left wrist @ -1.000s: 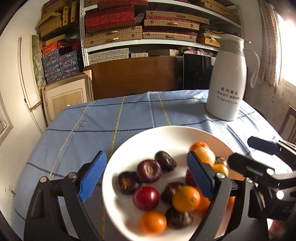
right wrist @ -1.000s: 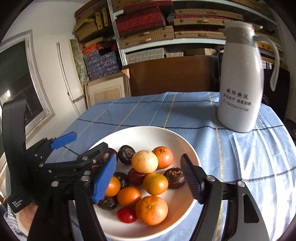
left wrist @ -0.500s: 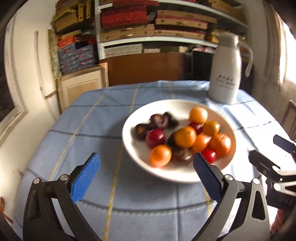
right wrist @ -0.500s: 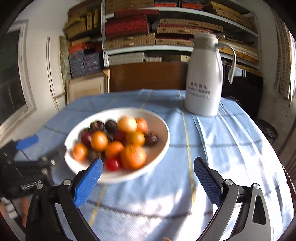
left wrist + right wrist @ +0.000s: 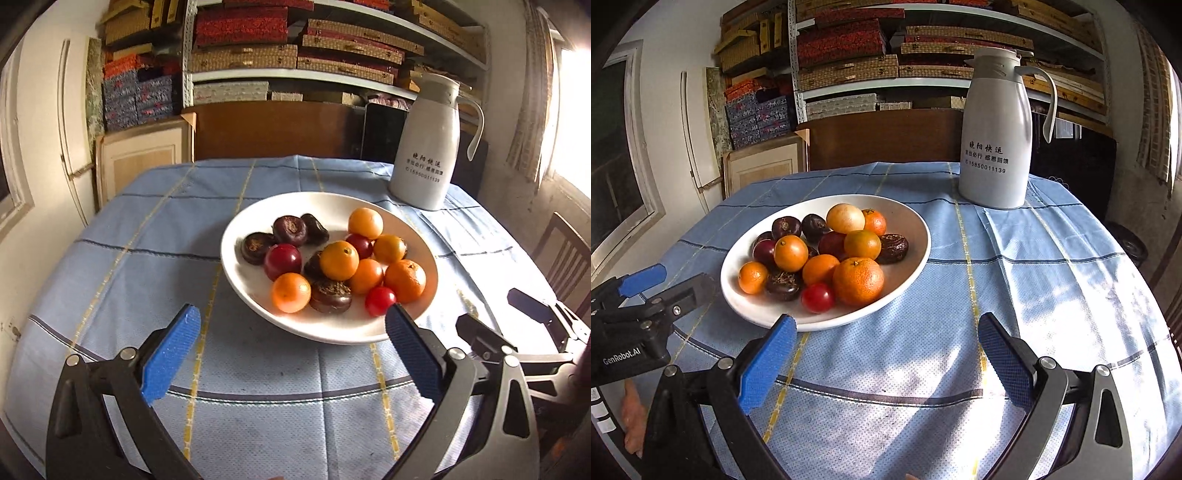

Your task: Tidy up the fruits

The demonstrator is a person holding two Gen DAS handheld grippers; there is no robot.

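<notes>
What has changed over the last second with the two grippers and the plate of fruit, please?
Both the left gripper and the right gripper have drawn back from over the white plate toward its near side, and their jaws now stand wider, with nothing between them. Nothing was picked up. The fruits keep their arrangement on the plate, and the white jug stays at the far right on the blue tablecloth.

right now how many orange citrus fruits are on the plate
6 on the white plate: left front, left middle, centre, big front one, right middle, far one. More may hide underneath.
</notes>
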